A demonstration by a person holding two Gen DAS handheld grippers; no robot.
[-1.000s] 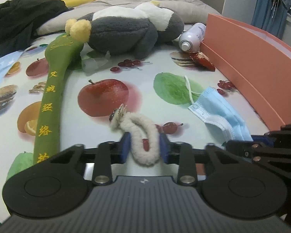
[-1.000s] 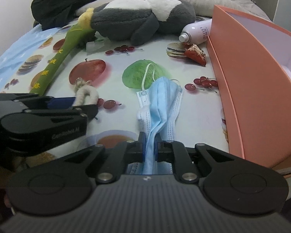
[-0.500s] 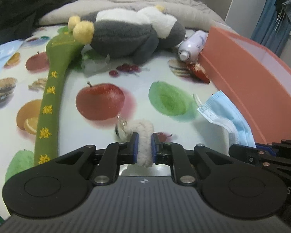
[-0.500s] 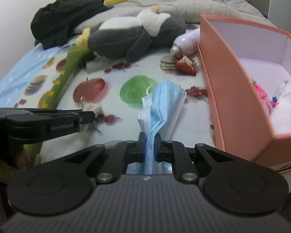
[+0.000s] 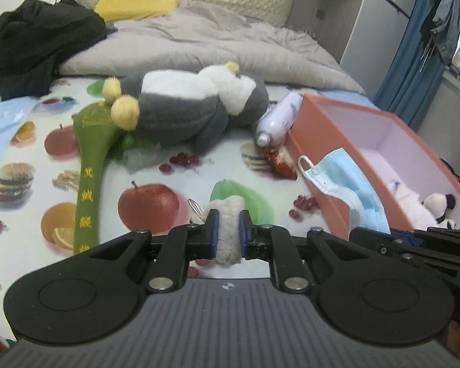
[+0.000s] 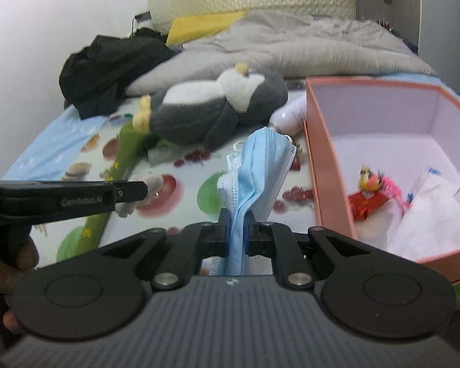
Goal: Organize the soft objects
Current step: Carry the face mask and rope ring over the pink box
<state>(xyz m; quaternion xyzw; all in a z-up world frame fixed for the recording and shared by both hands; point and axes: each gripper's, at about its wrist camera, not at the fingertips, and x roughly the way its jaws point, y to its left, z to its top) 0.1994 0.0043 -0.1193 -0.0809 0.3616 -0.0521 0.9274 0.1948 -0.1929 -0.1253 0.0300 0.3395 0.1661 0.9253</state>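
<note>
left wrist: left tongs (image 5: 229,233) clamp fuzzy white charm (image 5: 227,230); right wrist: right tongs (image 6: 238,230) clamp blue mask (image 6: 257,171) nr pink box (image 6: 328,165).

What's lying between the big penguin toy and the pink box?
A white spray bottle lies on its side between the penguin plush and the pink box, touching the box's corner. The left wrist view shows this best.

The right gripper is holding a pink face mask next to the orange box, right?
Not quite. The face mask clamped in the right gripper is blue, not pink, as the right wrist view shows. It does hang beside the orange box.
</note>
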